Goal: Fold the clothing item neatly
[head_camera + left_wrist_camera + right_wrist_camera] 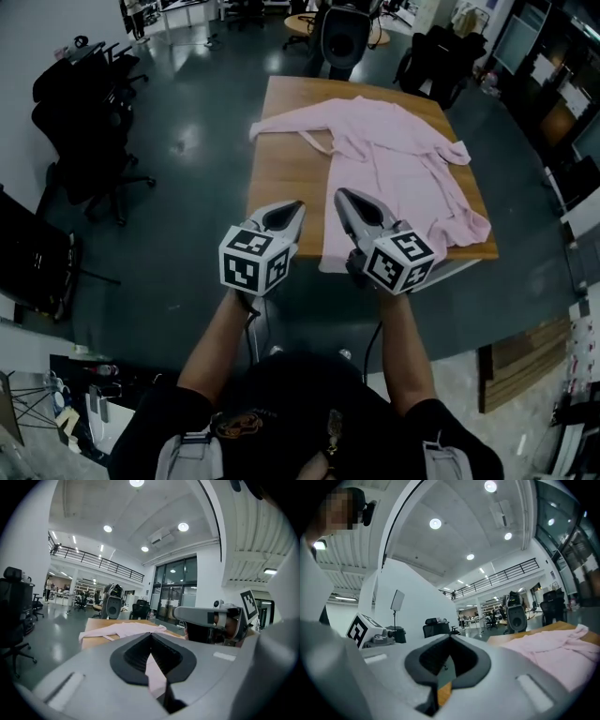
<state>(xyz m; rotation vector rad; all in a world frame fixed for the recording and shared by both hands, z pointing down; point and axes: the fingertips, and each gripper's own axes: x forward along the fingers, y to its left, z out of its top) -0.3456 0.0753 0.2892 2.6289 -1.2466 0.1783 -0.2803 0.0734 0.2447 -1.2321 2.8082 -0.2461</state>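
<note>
Folding is not begun: the pink robe (pixel 394 159) lies spread on the bench (pixel 281 178), with the left gripper (pixel 296 206) and right gripper (pixel 343 195) both closed and empty.

Person in a black top, with two grey grippers

The person wears a black short-sleeved top (pixel 300 412) with a small printed mark on the chest (too dark to read) and pale grey straps (pixel 185 453) at both shoulders. The left gripper (pixel 299 203) and the right gripper (pixel 339 192) each have a smooth grey shell that narrows to a point, lined inside with black pads (pixel 136 656), and a small pale rectangle is set into each jaw. Each one carries a white cube (pixel 253 261) with black square markers, and a thin dark cable (pixel 368 349) goes under the right one.
</note>
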